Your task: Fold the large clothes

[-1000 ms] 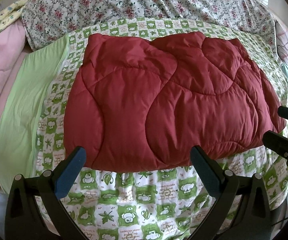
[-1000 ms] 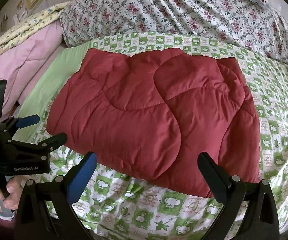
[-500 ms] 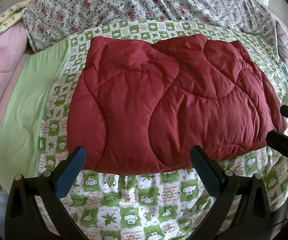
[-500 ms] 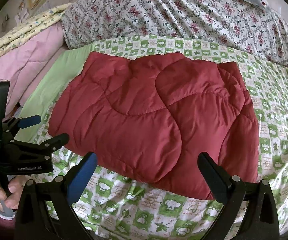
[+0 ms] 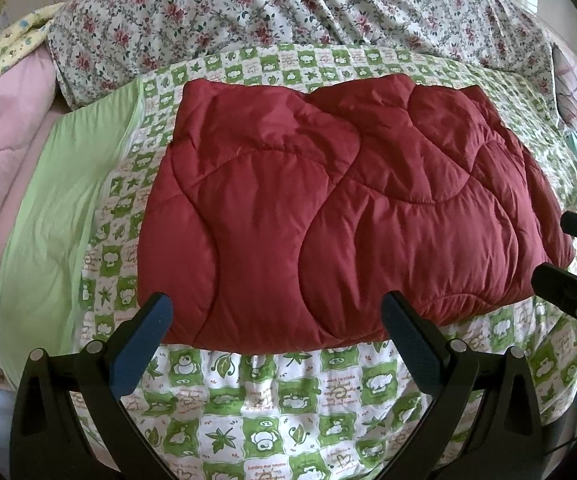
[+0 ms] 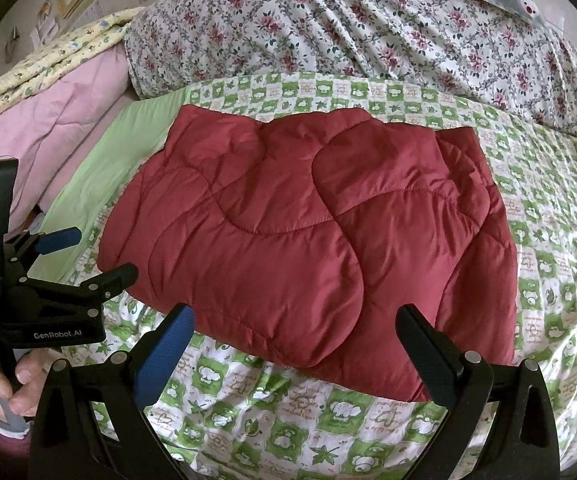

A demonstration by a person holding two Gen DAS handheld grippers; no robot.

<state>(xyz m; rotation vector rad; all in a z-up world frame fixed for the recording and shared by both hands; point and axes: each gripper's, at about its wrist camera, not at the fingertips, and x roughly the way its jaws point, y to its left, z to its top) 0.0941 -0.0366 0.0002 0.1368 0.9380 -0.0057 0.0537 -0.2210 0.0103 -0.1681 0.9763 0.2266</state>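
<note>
Dark red quilted padded garment (image 5: 340,216) is seen lying flat on the green-and-white checked bedsheet (image 5: 272,400), w/ layers stacked at its right end, so a fold looks done already. Left gripper (image 5: 276,334) is held w/ jaws spread wide, nothing between them, just short of the garment's near hem; right gripper (image 6: 294,342) is likewise spread and empty, at the near hem toward the right end. Long axis is judged to run left-right across both views, garment straight ahead of both claws. Left claw is nearer the left end, right claw nearer the layered end, so a next fold end-to-end would prob. be led from either side. Floral quilt (image 6: 368,28) is bunched beyond.
</note>
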